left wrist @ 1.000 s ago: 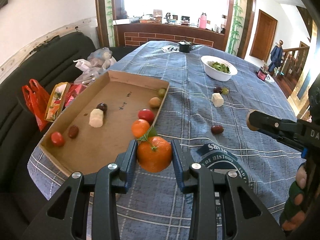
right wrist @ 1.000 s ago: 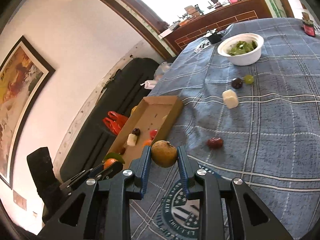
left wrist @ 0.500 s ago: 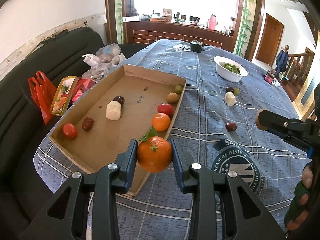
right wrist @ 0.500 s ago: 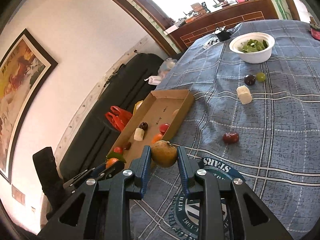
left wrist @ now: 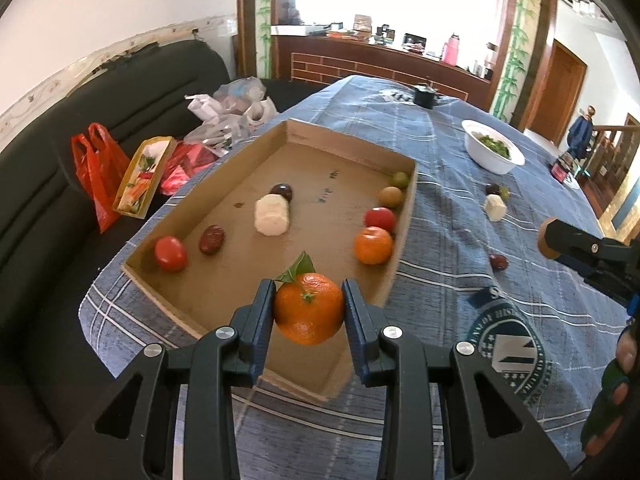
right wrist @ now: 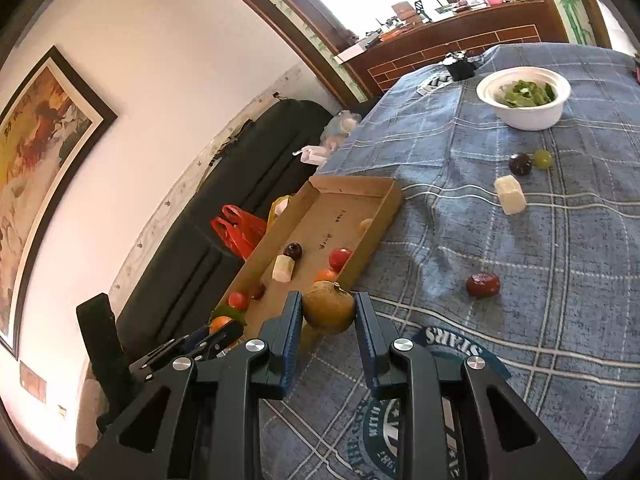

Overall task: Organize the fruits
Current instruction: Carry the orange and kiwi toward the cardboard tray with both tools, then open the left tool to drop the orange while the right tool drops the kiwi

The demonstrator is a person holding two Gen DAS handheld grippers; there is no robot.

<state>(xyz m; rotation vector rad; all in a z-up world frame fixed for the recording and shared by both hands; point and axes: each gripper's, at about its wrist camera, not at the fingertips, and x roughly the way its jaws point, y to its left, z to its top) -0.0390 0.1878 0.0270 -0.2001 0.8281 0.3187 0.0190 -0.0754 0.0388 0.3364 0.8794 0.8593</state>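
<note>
Orange and leafy, the mandarin [left wrist: 309,309] pinched in my left hand-held gripper [left wrist: 308,312] now hangs over the near end of the cardboard tray [left wrist: 407,216]; a second ago it was short of the rim, over the blue cloth of the desk [left wrist: 448,216]. My right hand-held gripper [right wrist: 329,312] has drifted closer too, clamping a brownish fruit [right wrist: 329,307] just outside the tray's near corner. Both look nearly ready to set down; a red date [right wrist: 483,285] and others wait on the cloth.

Printed upside down on the round emblem [right wrist: 404,408] of the blue checked tablecloth [right wrist: 560,240]: "STARS". Handwriting on the cardboard tray [left wrist: 332,178] floor too small to read.
</note>
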